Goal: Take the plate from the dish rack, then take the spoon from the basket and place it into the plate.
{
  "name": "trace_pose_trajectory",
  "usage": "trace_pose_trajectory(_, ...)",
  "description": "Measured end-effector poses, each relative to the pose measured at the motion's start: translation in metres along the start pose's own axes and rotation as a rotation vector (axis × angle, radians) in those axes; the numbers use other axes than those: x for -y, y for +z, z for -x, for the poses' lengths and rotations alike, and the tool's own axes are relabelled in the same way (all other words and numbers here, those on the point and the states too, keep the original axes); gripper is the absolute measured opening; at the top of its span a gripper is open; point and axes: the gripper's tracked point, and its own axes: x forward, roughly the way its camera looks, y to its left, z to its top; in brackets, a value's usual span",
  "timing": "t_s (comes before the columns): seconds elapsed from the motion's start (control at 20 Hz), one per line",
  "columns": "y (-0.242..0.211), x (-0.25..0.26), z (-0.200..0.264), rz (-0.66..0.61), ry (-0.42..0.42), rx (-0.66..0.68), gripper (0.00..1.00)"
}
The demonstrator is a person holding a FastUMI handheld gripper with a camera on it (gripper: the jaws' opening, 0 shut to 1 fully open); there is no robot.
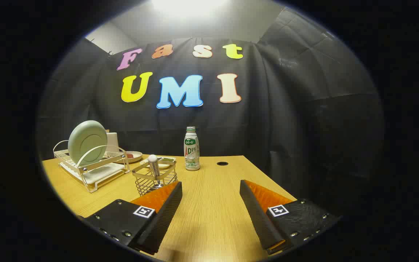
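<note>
On the wooden table's [209,203] far left corner, a pale green plate [87,142] stands on edge in the white wire dish rack [92,168], and just beside the rack toward the table's middle a wire basket [155,179] holds a spoon [154,166] upright with its rounded end up. Behind the basket lie two small dishes [134,156], and a green-and-white bottle [191,149] stands near the far edge beside a round cable hole [222,163]. Nearer, the gripper [210,189] hangs over bare table with its fingers spread wide, gripping nothing, the basket just ahead of its left finger.
</note>
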Motion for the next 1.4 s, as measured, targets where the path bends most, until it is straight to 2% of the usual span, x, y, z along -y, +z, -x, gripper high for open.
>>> trace_pose_trajectory(0.25, 0.010, 0.006, -0.041, -0.034, -0.008, 0.021, 0.98)
trace_pose_trajectory(0.5, 0.051, 0.021, -0.061, -0.030, -0.083, 0.061, 0.98)
trace_pose_trajectory(0.8, 0.112, 0.040, 0.003, 0.032, -0.248, 0.023, 0.98)
trace_pose_trajectory(0.9, 0.125, 0.032, 0.032, 0.053, -0.276, -0.005, 0.98)
trace_pose_trajectory(1.15, 0.144, -0.023, 0.079, 0.027, -0.243, -0.070, 0.98)
trace_pose_trajectory(1.4, 0.164, -0.111, 0.092, 0.013, -0.117, -0.096, 0.98)
